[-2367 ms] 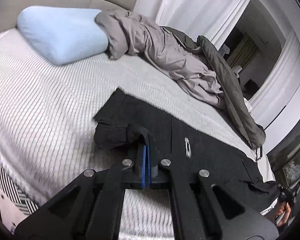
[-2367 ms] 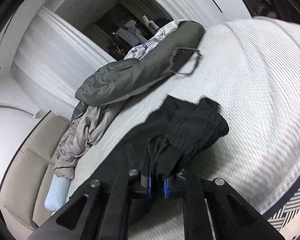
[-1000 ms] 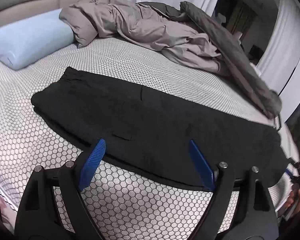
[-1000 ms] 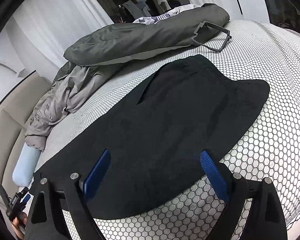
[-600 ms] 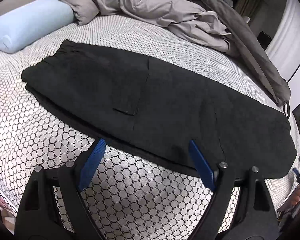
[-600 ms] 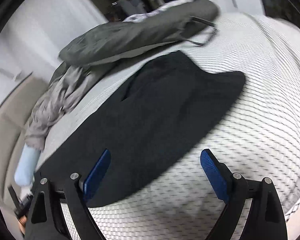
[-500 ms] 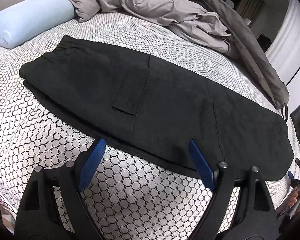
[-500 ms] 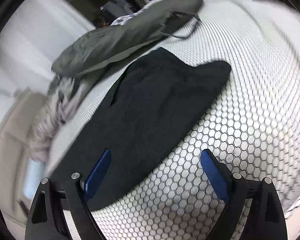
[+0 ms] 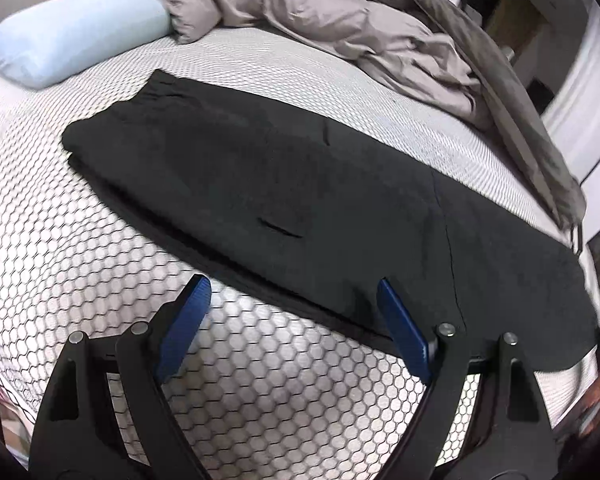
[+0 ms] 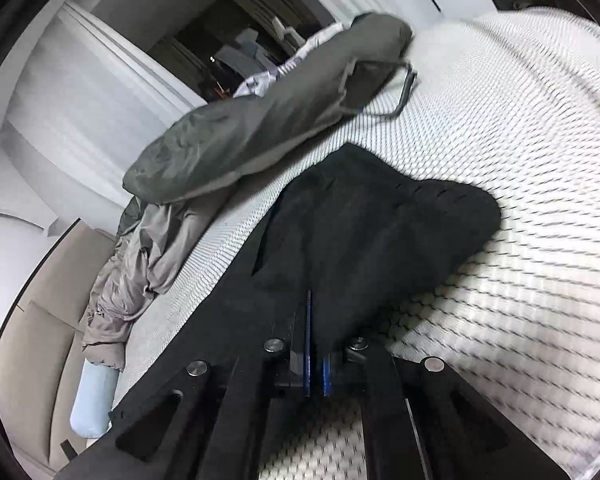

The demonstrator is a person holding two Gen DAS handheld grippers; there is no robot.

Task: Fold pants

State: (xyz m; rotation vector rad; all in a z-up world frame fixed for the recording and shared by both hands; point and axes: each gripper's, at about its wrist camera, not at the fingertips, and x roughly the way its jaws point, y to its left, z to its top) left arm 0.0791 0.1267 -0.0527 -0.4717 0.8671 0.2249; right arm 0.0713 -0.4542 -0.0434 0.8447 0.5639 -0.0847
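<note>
The black pants (image 9: 300, 184) lie flat in a long strip on the white honeycomb-patterned bed, waistband at the left near the pillow. My left gripper (image 9: 290, 312) is open and empty, hovering just in front of the pants' near edge. In the right wrist view the pants (image 10: 380, 232) lie with their leg end toward the upper right. My right gripper (image 10: 315, 344) is shut on the pants' near edge, with black cloth pinched between the blue pads.
A light blue pillow (image 9: 72, 40) lies at the back left. A crumpled grey garment (image 9: 340, 16) and a dark olive jacket (image 10: 260, 120) lie along the far side of the bed. White curtains (image 10: 80, 100) hang behind.
My right gripper has closed from wide open onto the pants' edge. My left gripper stays open and has shifted slightly along the near edge.
</note>
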